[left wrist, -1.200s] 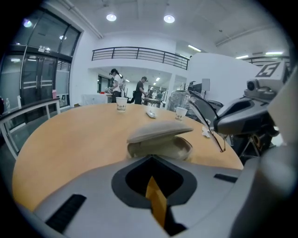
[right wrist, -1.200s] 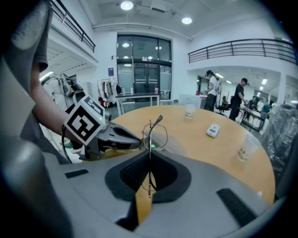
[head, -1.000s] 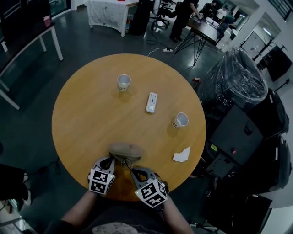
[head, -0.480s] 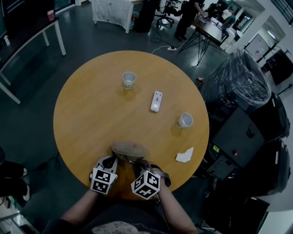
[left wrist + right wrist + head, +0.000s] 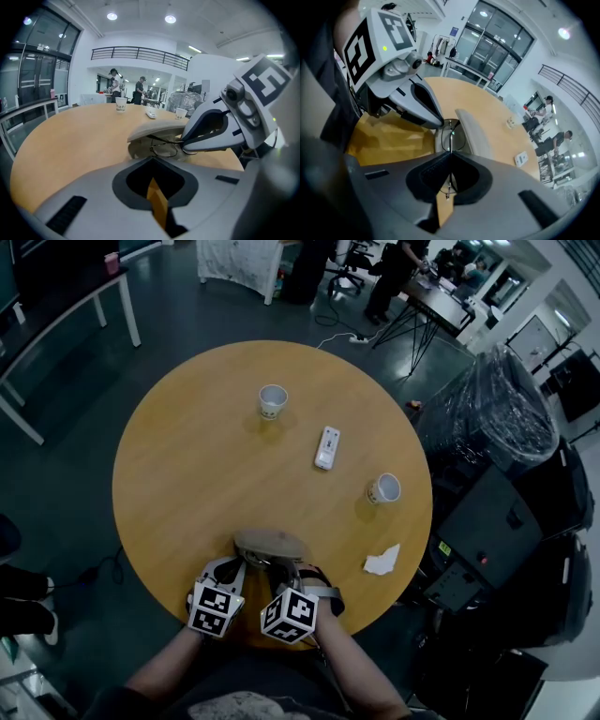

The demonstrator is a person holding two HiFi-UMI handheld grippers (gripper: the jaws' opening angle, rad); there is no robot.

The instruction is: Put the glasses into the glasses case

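Glasses case (image 5: 269, 545) open at 6 o'clock on round table (image 5: 187, 446), near edge, lid raised. Right gripper (image 5: 450, 161) pinched tight on thin temple of glasses (image 5: 450, 139); lenses in case mouth, under lid. Left gripper (image 5: 151, 164) fully closed, nothing between jaws, just beside case at its 7 o'clock. Remote (image 5: 326, 447) at 1 o'clock, tissue (image 5: 382, 561) at 4 o'clock.

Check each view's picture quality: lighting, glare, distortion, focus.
Head view: dim overall, corners dark, the round table evenly lit with no glare. Left gripper view: bright, strong fisheye bend, ceiling lights blown out, glasses sharp, left gripper slightly soft up close. Right gripper view: tilted, fisheye, black edges, far people small and unclear.
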